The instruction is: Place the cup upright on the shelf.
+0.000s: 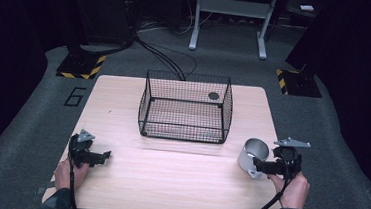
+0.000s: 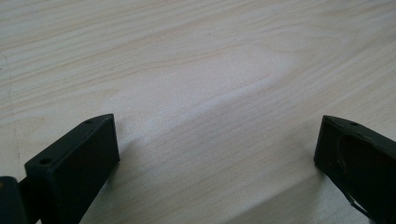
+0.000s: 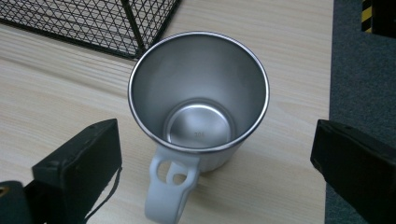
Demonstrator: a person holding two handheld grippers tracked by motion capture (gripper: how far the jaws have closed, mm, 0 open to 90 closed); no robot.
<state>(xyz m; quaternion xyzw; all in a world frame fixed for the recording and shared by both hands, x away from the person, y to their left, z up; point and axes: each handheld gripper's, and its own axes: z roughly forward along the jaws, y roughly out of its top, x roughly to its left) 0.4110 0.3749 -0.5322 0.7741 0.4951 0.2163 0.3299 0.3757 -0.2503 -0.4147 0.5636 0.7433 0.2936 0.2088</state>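
A steel mug [image 1: 252, 157] with a white handle stands upright on the wooden table [image 1: 177, 184] near its right edge. In the right gripper view the mug [image 3: 198, 93] is empty, its white handle [image 3: 169, 189] pointing toward the camera. My right gripper [image 1: 259, 165] is open just behind the mug, its jaws wide apart on either side of the handle [image 3: 215, 163], touching nothing. My left gripper [image 1: 103, 157] is open low over bare wood [image 2: 217, 149] at the table's left front. A black wire basket [image 1: 186, 107] stands at the table's middle back.
A small dark round object [image 1: 214, 95] lies in the basket's far right corner. The basket's corner [image 3: 135, 28] sits just beyond the mug. Grey carpet [image 3: 359, 70] borders the table on the right. Stands and cables [image 1: 167, 58] lie on the floor behind.
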